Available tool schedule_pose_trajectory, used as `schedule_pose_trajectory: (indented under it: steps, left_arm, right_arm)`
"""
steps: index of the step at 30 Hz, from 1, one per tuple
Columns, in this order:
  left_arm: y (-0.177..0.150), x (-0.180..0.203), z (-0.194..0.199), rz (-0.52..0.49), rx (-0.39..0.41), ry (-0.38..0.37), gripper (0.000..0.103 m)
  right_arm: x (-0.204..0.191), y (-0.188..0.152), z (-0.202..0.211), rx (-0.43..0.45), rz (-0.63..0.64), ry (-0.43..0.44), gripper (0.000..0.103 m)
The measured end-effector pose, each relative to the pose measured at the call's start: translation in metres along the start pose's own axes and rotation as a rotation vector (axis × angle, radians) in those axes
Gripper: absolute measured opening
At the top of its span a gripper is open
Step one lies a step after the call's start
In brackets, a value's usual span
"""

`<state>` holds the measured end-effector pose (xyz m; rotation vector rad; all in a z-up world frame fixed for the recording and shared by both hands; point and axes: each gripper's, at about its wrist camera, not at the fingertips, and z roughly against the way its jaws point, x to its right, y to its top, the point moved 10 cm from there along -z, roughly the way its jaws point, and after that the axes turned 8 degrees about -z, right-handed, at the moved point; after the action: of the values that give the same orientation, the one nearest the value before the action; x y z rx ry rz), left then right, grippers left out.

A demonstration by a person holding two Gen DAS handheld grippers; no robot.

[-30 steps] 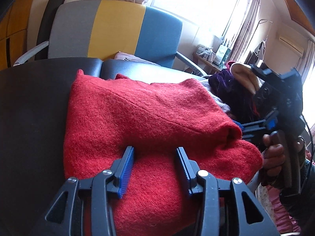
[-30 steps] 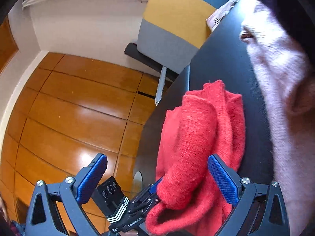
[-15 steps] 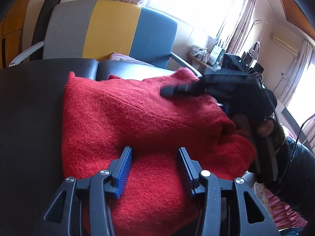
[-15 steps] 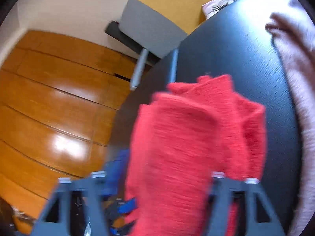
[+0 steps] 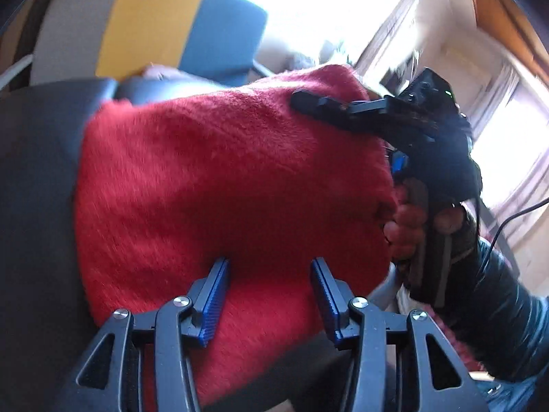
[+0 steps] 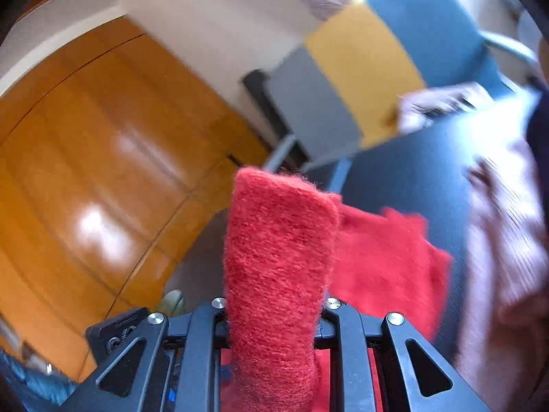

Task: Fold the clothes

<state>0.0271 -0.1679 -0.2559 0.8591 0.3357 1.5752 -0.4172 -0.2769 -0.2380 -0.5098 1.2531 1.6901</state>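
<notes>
Fold in progress: fuzzy red knitted sweater (image 5: pixel 233 185) on dark tabletop (image 5: pixel 34 171).
Left gripper (image 5: pixel 269 295) jaws apart, having just widened, sweater's near edge between. Right gripper (image 6: pixel 274 316), just closed, clamps a lifted fold; next, carry it across and lay flat.

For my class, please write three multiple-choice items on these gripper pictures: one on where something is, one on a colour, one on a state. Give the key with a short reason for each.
1. Where does the red sweater lie?
A. on the dark table
B. on the wooden floor
C. on the chair seat

2. Which colours stripe the chair back?
A. red, white, black
B. grey, yellow, blue
C. green, pink, brown

3. What is the right gripper doing?
A. standing wide open, holding nothing
B. clamped on a fold of the sweater
C. holding a pink cloth

Key: 1 A, the dark top shows around the sweater; 2 B, three bands show side by side; 3 B, red knit stands up between its closed-in fingers.
</notes>
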Motion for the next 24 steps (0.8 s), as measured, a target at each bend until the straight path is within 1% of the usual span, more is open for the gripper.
schedule_pose_trajectory:
  steps: [2, 3, 5, 7, 8, 10, 11, 13, 15, 17, 18, 21, 23, 24]
  left_arm:
    - [-0.004, 0.006, -0.007, -0.045, -0.026, 0.018, 0.049]
    - [-0.004, 0.009, -0.009, -0.067, -0.031, 0.031, 0.049]
    - [-0.004, 0.012, -0.013, -0.089, -0.041, 0.050, 0.050]
    - [-0.003, 0.014, -0.015, -0.099, -0.050, 0.066, 0.050]
    - [-0.001, 0.012, -0.015, -0.095, -0.054, 0.069, 0.050]
    - [0.004, 0.010, -0.011, -0.051, -0.049, 0.050, 0.049]
    - [0.006, 0.010, -0.008, -0.025, -0.042, 0.037, 0.049]
    - [0.009, 0.006, 0.001, 0.026, -0.019, 0.020, 0.049]
    - [0.016, -0.001, 0.013, 0.054, 0.010, 0.024, 0.049]
    - [0.024, -0.006, 0.023, 0.052, 0.043, 0.054, 0.049]
    - [0.027, -0.009, 0.026, 0.043, 0.058, 0.075, 0.049]
    - [0.037, -0.012, 0.027, 0.012, 0.083, 0.114, 0.049]
    - [0.039, -0.012, 0.022, -0.016, 0.076, 0.145, 0.050]
    - [0.037, -0.011, 0.020, -0.026, 0.072, 0.157, 0.050]
  right_arm:
    - [0.039, -0.010, -0.002, -0.005, -0.066, -0.074, 0.021]
    - [0.060, -0.017, -0.002, -0.019, -0.099, -0.122, 0.024]
    - [0.080, -0.025, 0.003, -0.005, -0.149, -0.120, 0.027]
    - [0.085, -0.026, 0.008, 0.016, -0.172, -0.103, 0.030]
    - [0.085, -0.026, 0.007, 0.016, -0.169, -0.103, 0.032]
    - [0.082, -0.023, 0.009, 0.012, -0.163, -0.110, 0.042]
    - [0.080, -0.021, 0.011, 0.009, -0.164, -0.119, 0.045]
    - [0.079, -0.013, 0.024, 0.033, -0.145, -0.171, 0.062]
    - [0.075, -0.001, 0.049, 0.085, -0.111, -0.226, 0.062]
    - [0.066, 0.010, 0.070, 0.136, -0.092, -0.258, 0.062]
    - [0.057, 0.015, 0.080, 0.161, -0.081, -0.261, 0.062]
    - [0.021, 0.026, 0.093, 0.231, -0.065, -0.221, 0.063]
    - [-0.003, 0.032, 0.089, 0.282, -0.088, -0.178, 0.076]
    - [-0.011, 0.036, 0.078, 0.291, -0.106, -0.163, 0.084]
